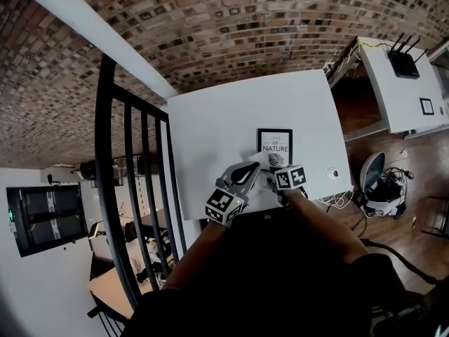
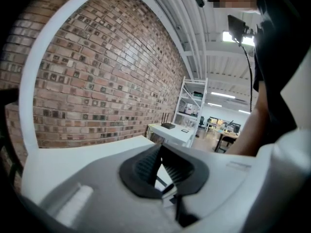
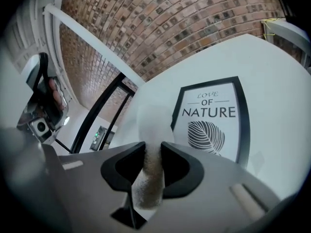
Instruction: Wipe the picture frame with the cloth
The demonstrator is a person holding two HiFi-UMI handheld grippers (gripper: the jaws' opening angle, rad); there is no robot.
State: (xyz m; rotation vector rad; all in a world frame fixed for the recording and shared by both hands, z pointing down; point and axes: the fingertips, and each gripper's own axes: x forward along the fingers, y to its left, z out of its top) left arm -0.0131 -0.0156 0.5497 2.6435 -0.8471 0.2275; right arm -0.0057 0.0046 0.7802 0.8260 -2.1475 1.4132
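Note:
A black picture frame [image 1: 274, 143] with a leaf print and the words LOVE OF NATURE lies flat on the white table [image 1: 224, 118]. My right gripper [image 3: 153, 152] is shut on a white cloth [image 3: 151, 123], which hangs just left of the frame's [image 3: 209, 115] near left corner. In the head view the right gripper [image 1: 272, 168] sits at the frame's near edge. My left gripper [image 1: 244, 173] hovers beside it to the left, and its jaws [image 2: 160, 154] meet with nothing between them. The left gripper view does not show the frame.
A black metal railing [image 1: 133, 188] runs along the table's left side. A small round object [image 1: 332, 175] lies near the table's right front corner. A white desk with a router [image 1: 403, 62] and a chair [image 1: 372, 174] stand to the right. A brick wall [image 1: 210, 27] is behind.

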